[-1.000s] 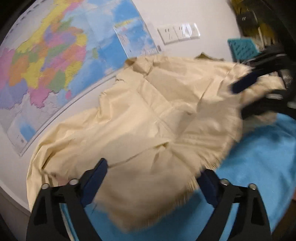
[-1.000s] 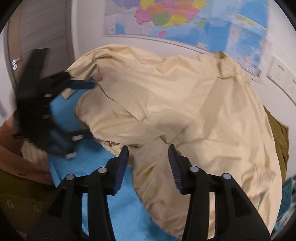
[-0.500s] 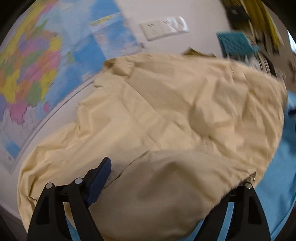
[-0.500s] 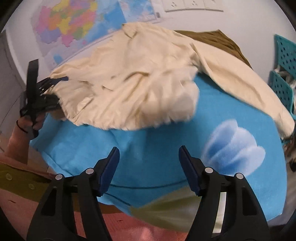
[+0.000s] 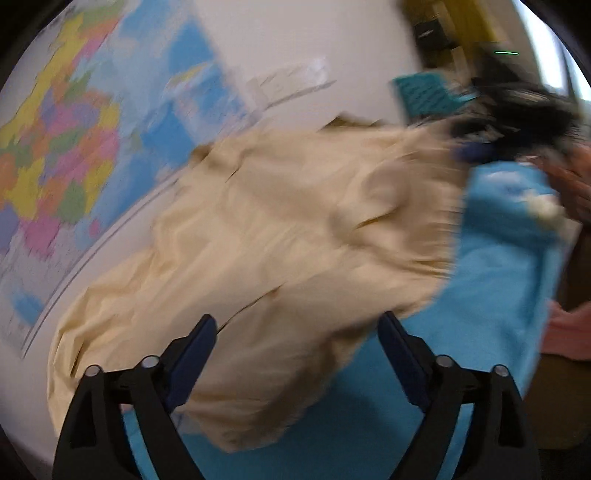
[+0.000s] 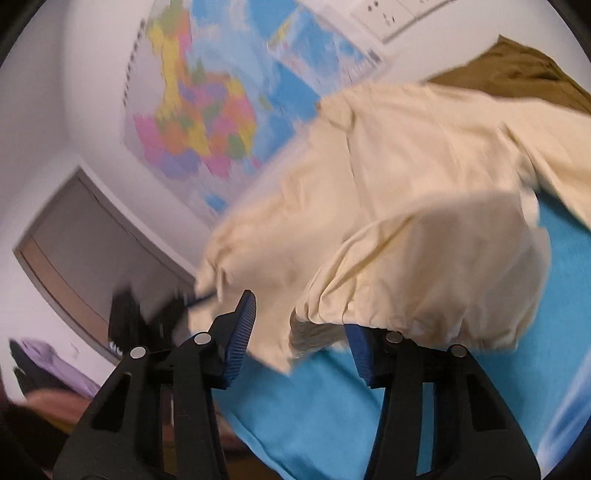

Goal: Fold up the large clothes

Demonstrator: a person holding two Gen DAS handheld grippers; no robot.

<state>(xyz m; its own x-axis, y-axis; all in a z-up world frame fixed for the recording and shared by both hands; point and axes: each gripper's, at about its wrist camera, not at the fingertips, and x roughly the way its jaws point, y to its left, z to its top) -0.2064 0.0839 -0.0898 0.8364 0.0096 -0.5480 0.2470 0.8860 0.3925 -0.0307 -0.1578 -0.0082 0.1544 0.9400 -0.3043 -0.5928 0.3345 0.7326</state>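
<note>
A large cream jacket (image 5: 295, 221) lies crumpled on a blue cloth (image 5: 498, 258) that covers the table. My left gripper (image 5: 295, 325) is at the jacket's near edge. Its jaws are wide and still opening, with a loose fold between them that the pads do not press. In the right wrist view the jacket (image 6: 424, 184) shows its gathered hem. That hem hangs into my right gripper (image 6: 303, 321) and hides the tip of the right finger. These jaws are half open and closing, and the pads are not clamped. The right gripper (image 5: 476, 151) is a blur at the jacket's far edge.
A coloured wall map (image 5: 74, 129) and wall sockets (image 6: 399, 14) are behind the table. An olive garment (image 6: 517, 70) lies behind the jacket. A teal crate (image 5: 424, 92) stands at the back right. A door (image 6: 92, 251) is on the left, and a hand (image 5: 576, 184) at the right edge.
The right gripper swung from over the bare blue cloth to the jacket's gathered hem, and its jaws narrowed. The fold that covered the left gripper's right finger has slipped off it.
</note>
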